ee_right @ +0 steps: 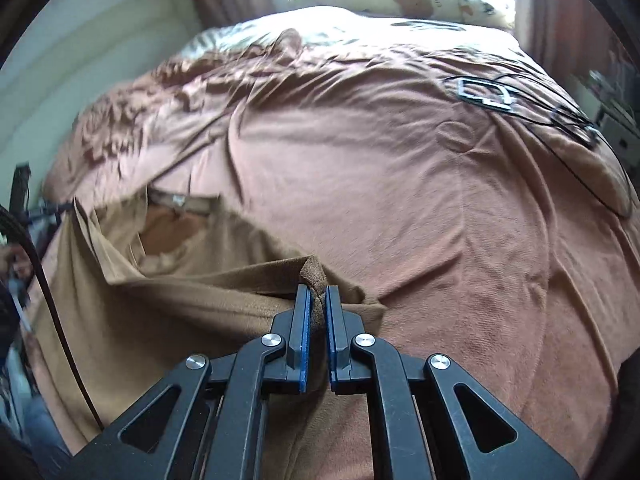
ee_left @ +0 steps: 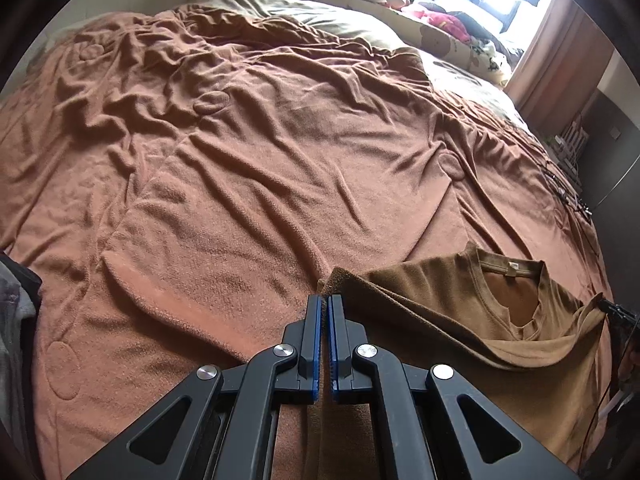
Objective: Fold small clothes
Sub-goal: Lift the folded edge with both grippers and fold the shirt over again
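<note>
1. Your left gripper (ee_left: 324, 300) has its fingers (ee_left: 315, 320) pressed together on a corner of the shirt (ee_left: 460, 320); the cloth runs from the tips off to the right.
2. Your right gripper (ee_right: 318, 292) has its fingers (ee_right: 304, 320) clamped on the other bunched corner of the shirt (ee_right: 180, 300), a tuft of cloth sticking up above the tips.
3. The shirt hangs between your two grippers above the near edge of the bed (ee_left: 260, 160); its neck opening with the label (ee_left: 513, 267) faces up and sags.
4. The bed is covered by a rumpled rust-brown blanket (ee_right: 380, 180).
5. In the right wrist view, cables (ee_right: 560, 120) and a small frame-like thing lie on the blanket at the far right, well apart from the shirt.
6. Pillows (ee_left: 472, 46) and soft toys sit at the head of the bed by the window.
</note>
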Demonstrator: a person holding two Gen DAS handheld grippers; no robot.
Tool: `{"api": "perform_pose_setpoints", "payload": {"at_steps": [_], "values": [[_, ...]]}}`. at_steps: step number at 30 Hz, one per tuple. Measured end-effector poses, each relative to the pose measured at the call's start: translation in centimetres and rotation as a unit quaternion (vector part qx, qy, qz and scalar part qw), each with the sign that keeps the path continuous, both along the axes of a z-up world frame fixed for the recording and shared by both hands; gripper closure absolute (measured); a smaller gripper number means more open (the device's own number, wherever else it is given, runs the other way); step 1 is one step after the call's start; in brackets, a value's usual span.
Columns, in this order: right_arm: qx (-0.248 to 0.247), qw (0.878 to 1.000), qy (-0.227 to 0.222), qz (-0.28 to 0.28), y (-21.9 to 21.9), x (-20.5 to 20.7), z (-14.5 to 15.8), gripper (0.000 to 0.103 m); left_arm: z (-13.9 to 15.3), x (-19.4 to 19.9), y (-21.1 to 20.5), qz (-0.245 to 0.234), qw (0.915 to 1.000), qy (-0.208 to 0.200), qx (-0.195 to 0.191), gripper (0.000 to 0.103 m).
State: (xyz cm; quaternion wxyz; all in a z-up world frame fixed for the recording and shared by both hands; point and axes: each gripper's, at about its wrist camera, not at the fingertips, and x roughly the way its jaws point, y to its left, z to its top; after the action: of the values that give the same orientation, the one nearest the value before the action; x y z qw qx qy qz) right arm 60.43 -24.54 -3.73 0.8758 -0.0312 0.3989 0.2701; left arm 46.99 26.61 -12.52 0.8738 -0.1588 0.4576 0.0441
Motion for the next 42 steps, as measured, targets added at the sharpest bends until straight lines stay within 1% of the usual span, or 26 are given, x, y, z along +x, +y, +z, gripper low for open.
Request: {"api": "perform_pose_setpoints", "payload": {"at_steps": [4, 9, 13, 19, 22, 25, 28, 32, 36, 42], "values": [[0.047, 0.998, 0.000, -0.032, -2.1, -0.8, 1.0, 0.100, 1.4, 0.1, 0.0, 0.005, 0.9998, -0.014, -0.011, 0.100], [0.067, 0.995, -0.003, -0.072, -3.2, -1.2, 1.6, 0.100, 2.7, 1.5, 0.2, 0.017, 0.9994, -0.025, -0.018, 0.100], [0.064, 0.994, 0.002, -0.092, -2.9, -0.2, 1.4, 0.100, 2.6, 3.3, 0.5, 0.022, 0.9994, -0.021, -0.018, 0.100], [0.054, 0.991, 0.028, -0.117, -1.1, 3.0, -0.5, 0.100, 0.4, 6.4, 1.1, 0.033, 0.9993, 0.003, -0.018, 0.100], [0.043, 0.990, 0.043, -0.125, -0.1, 4.5, -1.7, 0.100, -1.3, 8.1, 1.2, 0.035, 0.9990, 0.024, -0.011, 0.100], [0.026, 0.988, 0.065, -0.135, 0.9, 6.2, -3.5, 0.100, -3.3, 9.6, 1.2, 0.036, 0.9982, 0.048, -0.001, 0.100], [0.029, 0.987, 0.075, -0.139, 0.9, 7.2, -4.4, 0.100, -5.0, 10.2, 1.2, 0.037, 0.9972, 0.065, 0.001, 0.100], [0.039, 0.986, 0.065, -0.148, 0.9, 7.1, -4.1, 0.100, -5.8, 10.3, 1.5, 0.038, 0.9969, 0.069, 0.003, 0.100], [0.063, 0.986, 0.040, -0.151, 0.4, 6.3, -3.2, 0.100, -4.8, 9.8, 2.0, 0.047, 0.9976, 0.051, -0.002, 0.100], [0.075, 0.984, 0.013, -0.161, 0.2, 5.7, -2.5, 0.100, -4.4, 9.9, 2.4, 0.060, 0.9972, 0.045, 0.004, 0.100]]}}
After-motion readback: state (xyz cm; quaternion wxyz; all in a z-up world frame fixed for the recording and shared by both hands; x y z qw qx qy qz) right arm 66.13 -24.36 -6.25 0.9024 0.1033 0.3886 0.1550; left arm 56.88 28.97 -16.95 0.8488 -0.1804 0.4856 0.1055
